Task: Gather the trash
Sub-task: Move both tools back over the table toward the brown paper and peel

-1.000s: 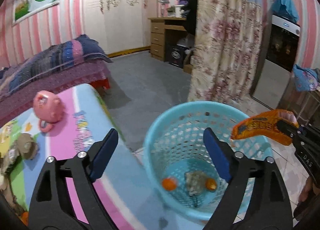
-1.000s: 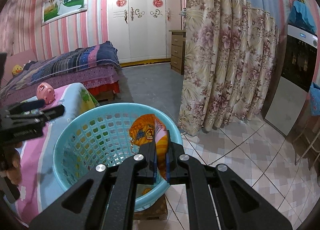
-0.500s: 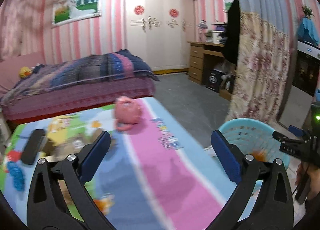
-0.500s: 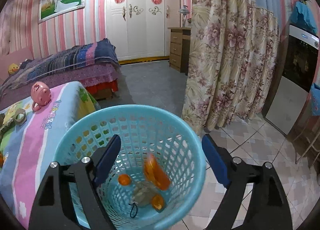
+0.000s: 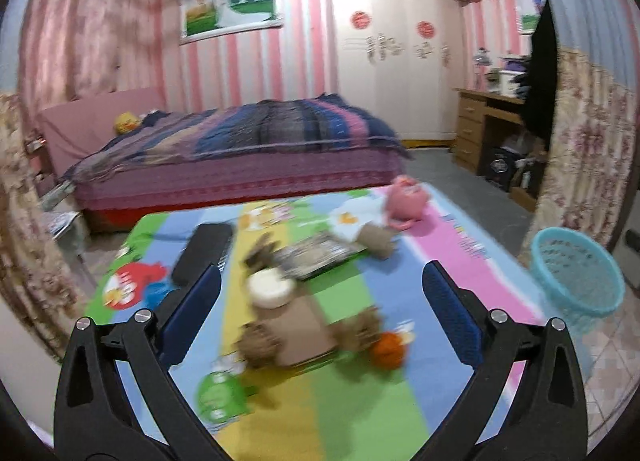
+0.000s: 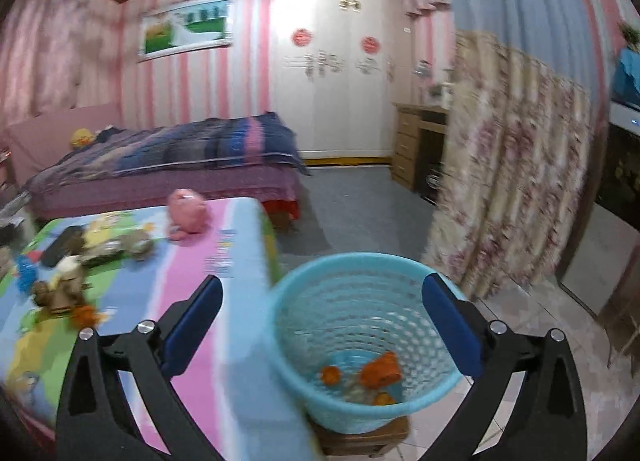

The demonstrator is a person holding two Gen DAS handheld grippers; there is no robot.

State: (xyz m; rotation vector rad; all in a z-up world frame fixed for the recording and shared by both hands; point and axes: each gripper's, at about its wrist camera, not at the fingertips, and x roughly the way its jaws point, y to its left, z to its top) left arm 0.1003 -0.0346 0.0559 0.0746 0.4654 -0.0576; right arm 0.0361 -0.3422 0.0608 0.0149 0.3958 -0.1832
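1. We find the left tongs [image 5: 320, 301] spread wide, holding nothing — above trash [image 5: 387, 349] on the desk [image 5: 460, 245].
2. Right tongs [image 6: 322, 321] likewise wide, unladen — orange wrapper [image 6: 380, 372] lies inside the basket [image 6: 356, 273].

left hand-held gripper [image 5: 320, 313] agape, right hand-held gripper [image 6: 322, 321] agape

Motion blur over the brown clutter [image 5: 296, 325] on the bench [image 5: 460, 261], items unidentifiable. Basket [image 6: 360, 341] near rim smeared; orange scraps [image 6: 380, 375] inside indistinct. Stool [image 6: 360, 439] mostly hidden under basket. Bench near edge cut off by frame.
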